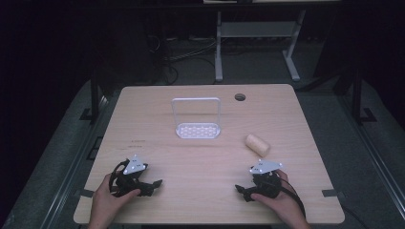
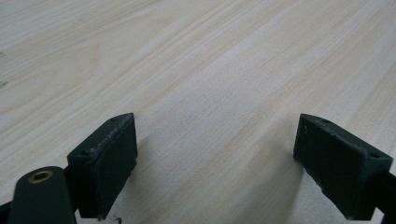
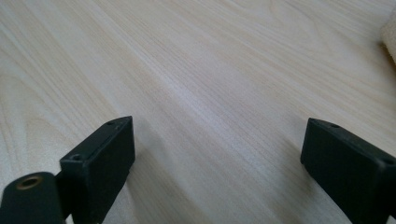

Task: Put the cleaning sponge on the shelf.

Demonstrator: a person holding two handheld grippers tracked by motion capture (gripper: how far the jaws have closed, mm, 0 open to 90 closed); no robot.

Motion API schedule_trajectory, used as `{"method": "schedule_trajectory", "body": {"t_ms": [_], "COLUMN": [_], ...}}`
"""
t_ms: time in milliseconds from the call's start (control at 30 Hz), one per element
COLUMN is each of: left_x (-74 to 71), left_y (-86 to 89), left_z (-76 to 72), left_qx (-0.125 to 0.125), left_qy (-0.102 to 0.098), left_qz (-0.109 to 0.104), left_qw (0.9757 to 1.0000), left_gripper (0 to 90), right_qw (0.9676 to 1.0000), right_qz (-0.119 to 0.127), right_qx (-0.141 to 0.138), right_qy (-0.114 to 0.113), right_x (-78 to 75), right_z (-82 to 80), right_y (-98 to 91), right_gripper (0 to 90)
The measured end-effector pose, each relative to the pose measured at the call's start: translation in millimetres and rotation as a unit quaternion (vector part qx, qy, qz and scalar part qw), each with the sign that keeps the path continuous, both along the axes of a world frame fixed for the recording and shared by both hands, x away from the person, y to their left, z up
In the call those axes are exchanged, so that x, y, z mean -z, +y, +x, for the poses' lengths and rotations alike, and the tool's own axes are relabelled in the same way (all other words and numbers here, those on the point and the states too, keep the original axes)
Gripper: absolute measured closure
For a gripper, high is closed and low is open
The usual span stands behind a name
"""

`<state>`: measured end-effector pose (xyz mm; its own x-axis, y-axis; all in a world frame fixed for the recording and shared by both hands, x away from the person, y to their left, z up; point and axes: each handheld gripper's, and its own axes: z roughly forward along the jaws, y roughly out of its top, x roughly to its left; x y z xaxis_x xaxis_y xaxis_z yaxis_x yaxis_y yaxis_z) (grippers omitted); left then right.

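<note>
Right tool [image 1: 244, 190] near roll [image 1: 257, 144]

No readable text, label, brand, number or sign appeared anywhere. A small dark mark sat on the wooden surface [image 1: 305, 157] in the high view, left of the middle, but it was too small to tell whether it was print or a scuff. Both gripper views showed bare wood grain with nothing written on it.
</note>
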<state>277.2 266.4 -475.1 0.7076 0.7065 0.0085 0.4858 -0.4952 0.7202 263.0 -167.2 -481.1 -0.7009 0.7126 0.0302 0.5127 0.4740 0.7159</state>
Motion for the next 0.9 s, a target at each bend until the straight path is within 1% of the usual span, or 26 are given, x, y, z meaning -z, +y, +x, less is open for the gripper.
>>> {"method": "schedule_trajectory", "body": {"t_ms": [400,467,567,700,900], "left_x": [0.0,0.0,0.0,0.0,0.0], "left_y": [0.0,0.0,0.0,0.0,0.0], "left_z": [0.0,0.0,0.0,0.0,0.0], "left_qx": [0.0,0.0,0.0,0.0,0.0], "left_qy": [0.0,0.0,0.0,0.0,0.0], "left_qz": [0.0,0.0,0.0,0.0,0.0], "left_qw": [1.0,1.0,1.0,1.0,1.0], "left_gripper": [13.1,13.1,13.0,13.0,13.0], "right_qw": [1.0,1.0,1.0,1.0,0.9999], "right_qz": [0.0,0.0,0.001,0.008,0.008], "right_qx": [0.001,0.0,0.001,0.002,0.003], "right_qy": [0.002,0.006,-0.001,-0.002,-0.005], "right_x": [-0.2,-1.3,-4.4,-6.6,-9.0], "right_z": [-0.8,-1.1,-2.9,-2.8,-3.2], "right_y": [0.0,0.1,0.2,0.1,-2.9], "right_gripper": [9.6,9.9,9.9,9.9,9.9]}}
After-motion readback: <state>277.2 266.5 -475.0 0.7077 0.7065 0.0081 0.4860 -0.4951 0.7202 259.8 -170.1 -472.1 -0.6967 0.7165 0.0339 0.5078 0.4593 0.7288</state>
